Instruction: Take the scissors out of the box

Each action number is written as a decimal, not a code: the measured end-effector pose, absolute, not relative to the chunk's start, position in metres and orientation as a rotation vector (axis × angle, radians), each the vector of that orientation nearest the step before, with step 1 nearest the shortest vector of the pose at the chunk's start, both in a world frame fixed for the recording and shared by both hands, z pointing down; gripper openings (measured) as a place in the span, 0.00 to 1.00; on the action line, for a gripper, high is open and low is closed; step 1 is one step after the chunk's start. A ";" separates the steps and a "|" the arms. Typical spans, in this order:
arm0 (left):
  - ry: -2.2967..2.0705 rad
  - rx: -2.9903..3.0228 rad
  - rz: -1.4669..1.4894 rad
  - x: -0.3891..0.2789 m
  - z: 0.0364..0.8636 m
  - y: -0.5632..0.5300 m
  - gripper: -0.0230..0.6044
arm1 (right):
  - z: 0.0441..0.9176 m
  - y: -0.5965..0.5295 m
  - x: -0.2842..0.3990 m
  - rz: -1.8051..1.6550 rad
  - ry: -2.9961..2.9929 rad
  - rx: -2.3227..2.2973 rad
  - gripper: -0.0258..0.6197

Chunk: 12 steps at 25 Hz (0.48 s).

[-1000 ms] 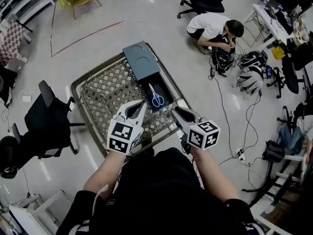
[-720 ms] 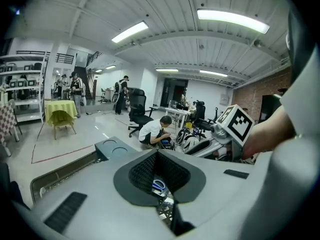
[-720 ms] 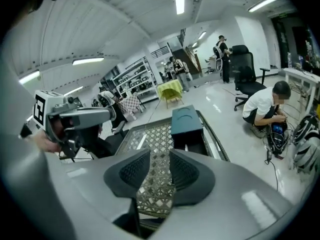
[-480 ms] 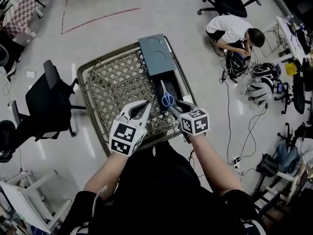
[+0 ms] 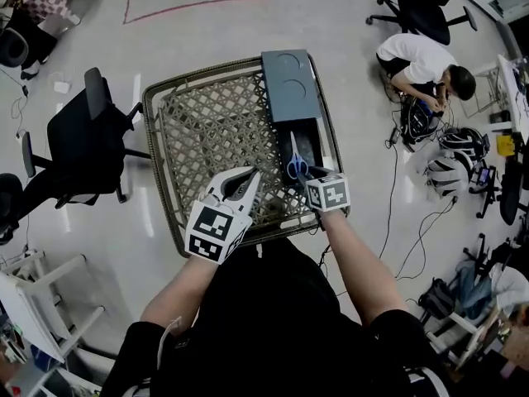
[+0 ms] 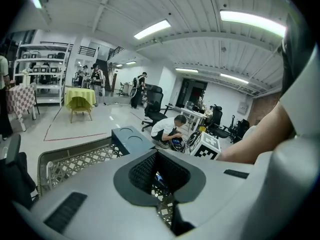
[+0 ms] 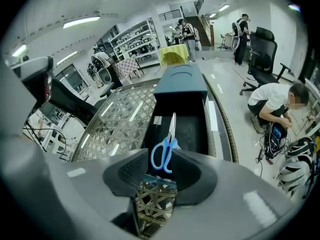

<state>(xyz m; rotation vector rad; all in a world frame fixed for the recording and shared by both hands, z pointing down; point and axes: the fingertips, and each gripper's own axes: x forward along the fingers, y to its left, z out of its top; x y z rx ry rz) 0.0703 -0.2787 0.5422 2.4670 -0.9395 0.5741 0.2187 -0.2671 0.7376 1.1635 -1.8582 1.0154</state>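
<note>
- scissors [image 5: 296,164] with blue handles lie flat in the open black box [image 5: 312,143]. the handles are toward the person and the blades point at the grey lid [image 5: 289,74], which is slid off the far half.
- the right gripper view alone shows the handles [image 7: 164,151] framed in the gap of the right gripper [image 7: 159,159]. its jaws are released and have just been opening, with the pads not on the handles.
- the head view places this gripper [image 5: 310,176] at the box's near end.
- the left gripper [image 6: 159,169] is also released, holding nothing. it hangs over the lattice worktop [image 5: 207,131] just left of the box.
- the box runs along the worktop's right rim, near its edge.
- a chair [image 5: 78,151] stands to the left on the floor, and a crouching person [image 5: 417,60] is well apart to the right.
</note>
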 end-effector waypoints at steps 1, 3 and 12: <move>-0.949 2.457 0.565 0.069 0.542 -0.280 0.05 | 0.743 -0.269 0.218 1.023 -1.846 1.149 0.28; -0.969 2.440 0.549 0.066 0.541 -0.282 0.05 | 0.753 -0.272 0.220 1.011 -1.815 1.120 0.28; -1.046 2.385 0.521 0.041 0.541 -0.282 0.05 | 0.788 -0.279 0.214 1.016 -1.666 0.950 0.28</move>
